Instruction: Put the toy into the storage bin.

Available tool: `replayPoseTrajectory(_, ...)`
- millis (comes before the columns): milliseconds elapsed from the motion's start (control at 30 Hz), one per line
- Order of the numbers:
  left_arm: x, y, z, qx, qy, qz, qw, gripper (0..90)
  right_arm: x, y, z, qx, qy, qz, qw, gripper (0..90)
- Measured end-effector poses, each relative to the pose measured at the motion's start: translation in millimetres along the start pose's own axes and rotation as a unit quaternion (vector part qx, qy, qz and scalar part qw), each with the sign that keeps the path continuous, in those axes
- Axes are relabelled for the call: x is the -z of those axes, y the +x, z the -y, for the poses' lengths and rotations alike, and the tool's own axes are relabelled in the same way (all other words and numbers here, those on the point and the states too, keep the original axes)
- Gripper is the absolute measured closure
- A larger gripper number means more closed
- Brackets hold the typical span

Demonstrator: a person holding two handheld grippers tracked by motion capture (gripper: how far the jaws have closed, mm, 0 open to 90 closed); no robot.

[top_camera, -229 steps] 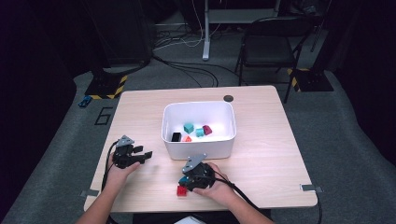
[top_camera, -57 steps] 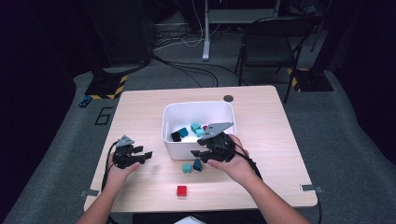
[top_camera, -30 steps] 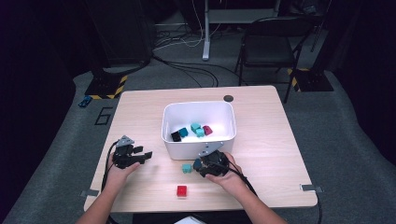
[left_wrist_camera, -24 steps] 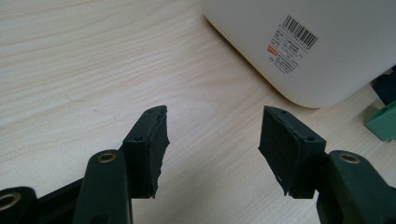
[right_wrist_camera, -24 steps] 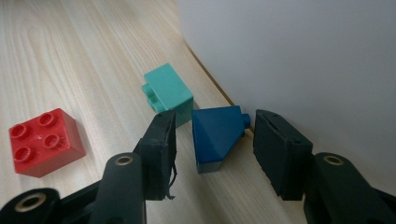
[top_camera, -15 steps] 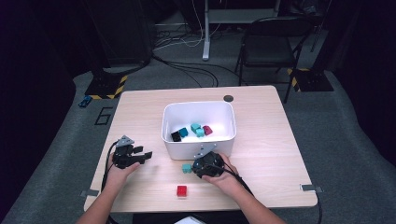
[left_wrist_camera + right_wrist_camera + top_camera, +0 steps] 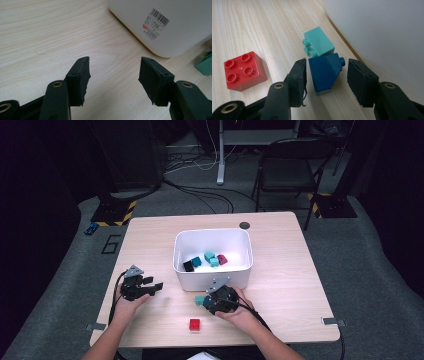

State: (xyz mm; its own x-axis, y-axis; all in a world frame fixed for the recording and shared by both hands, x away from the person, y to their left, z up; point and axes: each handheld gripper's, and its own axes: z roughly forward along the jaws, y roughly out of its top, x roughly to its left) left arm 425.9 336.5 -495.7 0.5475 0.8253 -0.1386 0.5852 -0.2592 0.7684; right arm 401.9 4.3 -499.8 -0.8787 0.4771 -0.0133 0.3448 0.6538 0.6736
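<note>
Right gripper [image 7: 325, 82] stands open around a dark blue block [image 7: 324, 73], which the high view hides.

Left gripper [image 7: 156, 286] sits low over the table's near-left area, held in the left hand [image 7: 127, 301], forearm entering from the near edge; its jaws stand apart with nothing between them. Right gripper [image 7: 204, 302] sits low near the middle of the near edge, held in the right hand [image 7: 239, 312]. Its jaws have just been opening, gaps showing at both pads.
</note>
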Motion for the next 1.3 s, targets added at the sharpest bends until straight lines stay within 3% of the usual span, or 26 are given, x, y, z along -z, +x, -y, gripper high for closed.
replayPoseTrajectory(167, 0.1, 0.7, 0.2, 0.004, 0.0, 0.001, 1.0, 41.3, -7.3, -1.1, -1.6, 0.0, 0.004, -0.006, 1.0, 49.4)
replayPoseTrajectory(267, 0.1, 0.8, 0.0, 0.001, 0.0, 0.001, 1.0, 41.4, -9.8, -0.6, -2.0, 0.004, 0.007, -0.008, 0.9999, 54.2)
replayPoseTrajectory(467, 0.2, 0.8, 0.0, 0.001, 0.0, 0.001, 1.0, 41.3, -4.0, 1.3, -3.2, 0.0, 0.009, -0.017, 0.9998, 54.9)
replayPoseTrajectory(1133, -0.7, 0.2, 0.3, 0.004, -0.002, 0.001, 1.0, 41.3, 68.5, 3.1, -49.8, 0.006, -0.028, -0.051, 0.9983, 55.0)
replayPoseTrajectory(1300, -1.0, 0.2, 0.3, 0.004, -0.001, 0.001, 1.0, 41.3, 85.3, 2.9, -62.8, 0.016, -0.035, -0.047, 0.9982, 55.0)
